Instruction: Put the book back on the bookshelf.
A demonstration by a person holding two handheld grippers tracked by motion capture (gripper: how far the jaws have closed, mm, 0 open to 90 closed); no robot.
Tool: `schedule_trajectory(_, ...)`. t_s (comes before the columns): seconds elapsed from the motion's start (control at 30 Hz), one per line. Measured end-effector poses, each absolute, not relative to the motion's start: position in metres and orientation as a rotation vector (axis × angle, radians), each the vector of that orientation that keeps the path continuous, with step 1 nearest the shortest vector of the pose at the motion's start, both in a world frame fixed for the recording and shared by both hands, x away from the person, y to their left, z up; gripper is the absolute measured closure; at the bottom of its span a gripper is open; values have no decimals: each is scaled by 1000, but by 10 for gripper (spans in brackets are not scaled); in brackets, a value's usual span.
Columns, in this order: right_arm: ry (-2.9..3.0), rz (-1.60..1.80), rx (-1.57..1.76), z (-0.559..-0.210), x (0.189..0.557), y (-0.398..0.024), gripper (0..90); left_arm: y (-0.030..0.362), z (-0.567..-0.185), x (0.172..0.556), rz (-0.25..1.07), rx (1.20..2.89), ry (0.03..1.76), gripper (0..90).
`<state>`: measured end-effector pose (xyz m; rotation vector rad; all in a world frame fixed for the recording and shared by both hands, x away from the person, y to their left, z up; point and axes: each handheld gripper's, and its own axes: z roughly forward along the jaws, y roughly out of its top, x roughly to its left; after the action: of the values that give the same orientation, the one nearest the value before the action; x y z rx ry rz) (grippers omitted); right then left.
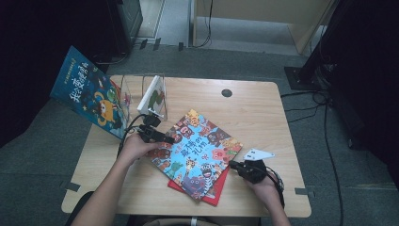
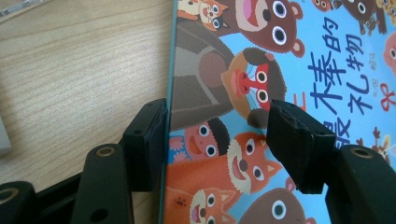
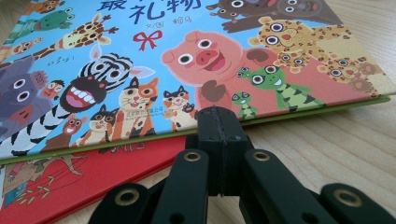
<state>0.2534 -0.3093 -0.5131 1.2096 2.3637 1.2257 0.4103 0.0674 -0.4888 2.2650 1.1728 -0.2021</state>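
Your left tool (image 2: 212, 135) straddles the blue book's (image 1: 197, 151) left edge, jaws wide; your right tool (image 3: 219, 122), pinched empty, sits at the book's right edge.

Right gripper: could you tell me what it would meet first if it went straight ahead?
Most likely the edge of the blue animal book, right ahead of the shut right gripper; the gap is hard to judge.

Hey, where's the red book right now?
In the high view the red book lies flat on the table, near its front edge and middle, mostly covered by the blue animal book, just left of the right gripper.
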Motion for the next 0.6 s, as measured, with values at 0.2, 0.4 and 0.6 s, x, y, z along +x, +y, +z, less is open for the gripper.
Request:
schedule_trajectory(0.2, 2397, 1193, 1200, -513, 251, -307, 900, 70, -488, 412, -168, 2258, 1205, 366)
schedule_trajectory(0.4, 2391, 1217, 1210, -511, 248, -303, 900, 65, -489, 411, -187, 2263, 1166, 382)
schedule_trajectory(0.6, 2393, 1245, 1203, -511, 249, -302, 900, 66, -489, 412, -203, 2250, 1181, 405)
